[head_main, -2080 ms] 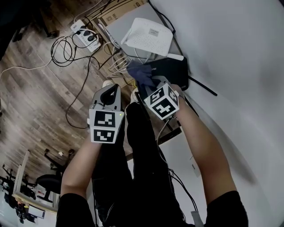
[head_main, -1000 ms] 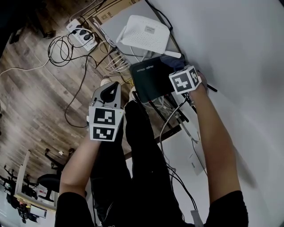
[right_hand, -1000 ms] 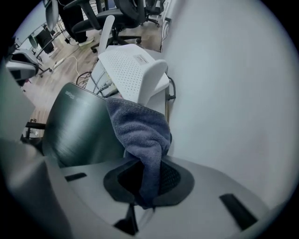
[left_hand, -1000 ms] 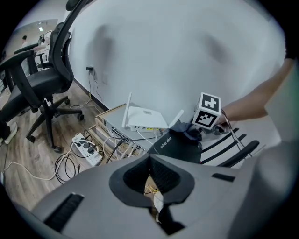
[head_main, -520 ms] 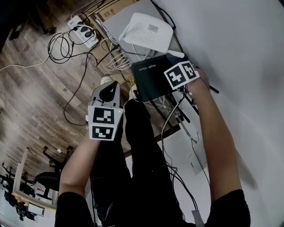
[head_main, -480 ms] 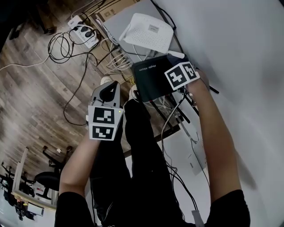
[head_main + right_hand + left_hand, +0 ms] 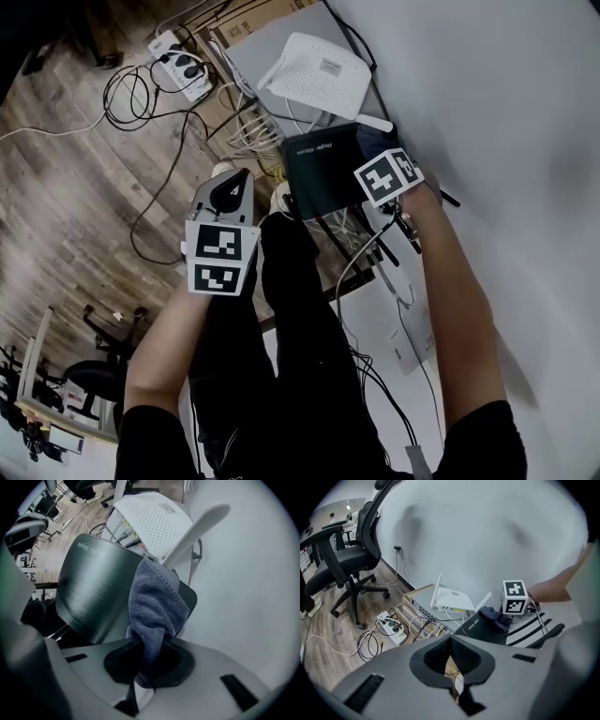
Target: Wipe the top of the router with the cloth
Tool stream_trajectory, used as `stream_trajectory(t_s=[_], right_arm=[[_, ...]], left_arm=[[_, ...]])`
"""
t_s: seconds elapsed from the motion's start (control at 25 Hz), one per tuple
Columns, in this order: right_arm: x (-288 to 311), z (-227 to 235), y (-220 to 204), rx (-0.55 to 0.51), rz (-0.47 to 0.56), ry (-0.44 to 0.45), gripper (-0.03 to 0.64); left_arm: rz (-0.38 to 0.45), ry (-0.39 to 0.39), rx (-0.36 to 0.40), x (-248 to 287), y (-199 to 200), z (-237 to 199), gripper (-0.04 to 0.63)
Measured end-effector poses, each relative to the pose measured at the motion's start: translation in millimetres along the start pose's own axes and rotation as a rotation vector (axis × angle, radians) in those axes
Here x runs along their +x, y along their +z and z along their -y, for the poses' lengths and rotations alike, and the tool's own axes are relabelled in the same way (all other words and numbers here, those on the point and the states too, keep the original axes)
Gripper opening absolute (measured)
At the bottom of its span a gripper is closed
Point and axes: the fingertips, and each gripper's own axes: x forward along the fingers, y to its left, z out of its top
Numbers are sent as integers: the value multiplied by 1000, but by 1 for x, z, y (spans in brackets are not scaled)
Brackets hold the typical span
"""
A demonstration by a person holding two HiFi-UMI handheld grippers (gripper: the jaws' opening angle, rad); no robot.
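Your right gripper (image 7: pixel 150 667) was clamped on the grey-blue cloth (image 7: pixel 154 602), mid-wipe on the black router (image 7: pixel 93 588).
That router sat close to the wall (image 7: pixel 487 94), in front of the white router (image 7: pixel 314 75). The cloth's loose end lay on its far right corner, just beside a white antenna (image 7: pixel 197 531). You seemed to be in the wiping step, with most of the glossy top to the left uncovered. The next stroke likely called for dragging the cloth toward the labelled edge under light pressure, clear of the antenna. Your left gripper (image 7: pixel 228 192) hung well apart, jaws together on nothing.
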Motion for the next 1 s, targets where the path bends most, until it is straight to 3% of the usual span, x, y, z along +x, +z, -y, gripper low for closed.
stream_trajectory(t_s=[0.32,0.6,0.72,0.84,1.0], right_arm=[[-13,-38,18,-151,71,35,28],[-40,-109,50,-242,264,273,28],[-49,-135,61,-322,347,308,28],[-51,-154,62,-399,349,332,28],[-47,-171,51,-473,270,376,28]], left_arm=[[15,31,-31,-5,-3,-2,2],[36,54,-68,-15,-10,8,2],[35,66,-88,-17,-21,12,2],[27,69,-99,-17,-31,21,2],[27,63,-112,-19,-39,33,2]])
